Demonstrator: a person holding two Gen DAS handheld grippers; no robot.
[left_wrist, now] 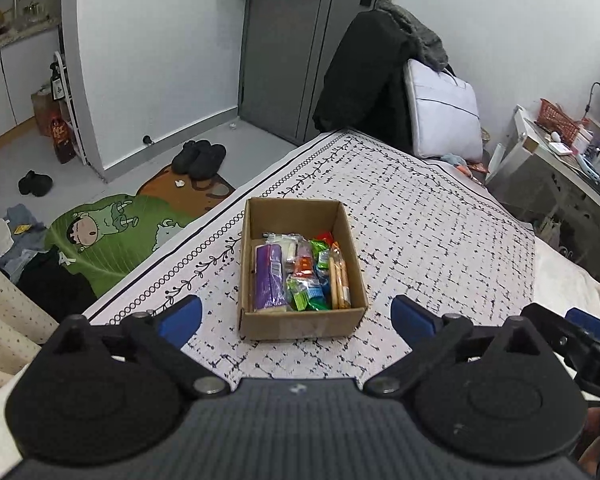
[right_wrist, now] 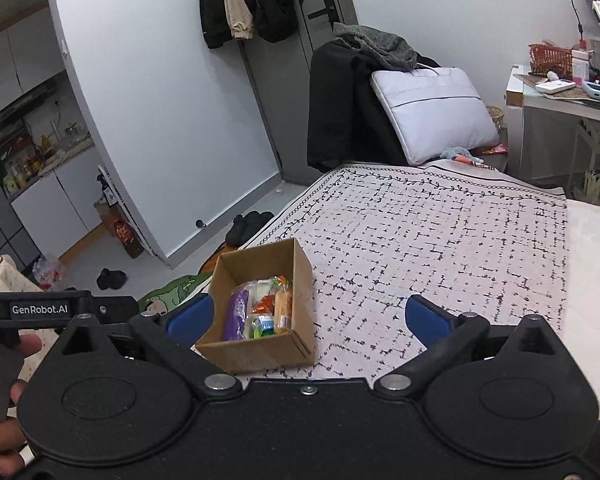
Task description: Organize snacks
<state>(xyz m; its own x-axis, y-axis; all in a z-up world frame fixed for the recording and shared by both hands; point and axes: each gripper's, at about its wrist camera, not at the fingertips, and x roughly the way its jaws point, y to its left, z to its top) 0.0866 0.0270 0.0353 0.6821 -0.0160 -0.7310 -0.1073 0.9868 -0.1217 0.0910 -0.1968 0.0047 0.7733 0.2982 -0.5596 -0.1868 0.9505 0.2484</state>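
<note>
Blue-padded left gripper (left_wrist: 296, 316) and right gripper (right_wrist: 308, 318): both spread wide, empty. Just beyond, cardboard box (left_wrist: 300, 326) on patterned cloth (left_wrist: 420, 232), snacks (left_wrist: 300, 272) inside. Farther: black coat (left_wrist: 364, 80), grey door (left_wrist: 284, 40).

— Inspector: What colours is the cardboard box (left_wrist: 300, 326) showing?
— Assistant: It is showing plain brown; inside, a purple packet (left_wrist: 269, 278) is lying beside green, orange and blue wrappers (left_wrist: 308, 280).
— Inspector: And the cloth (left_wrist: 420, 240)?
— Assistant: It is showing white with black dashes and a leafy vine border. The finger pads (left_wrist: 182, 316) are showing blue.
</note>
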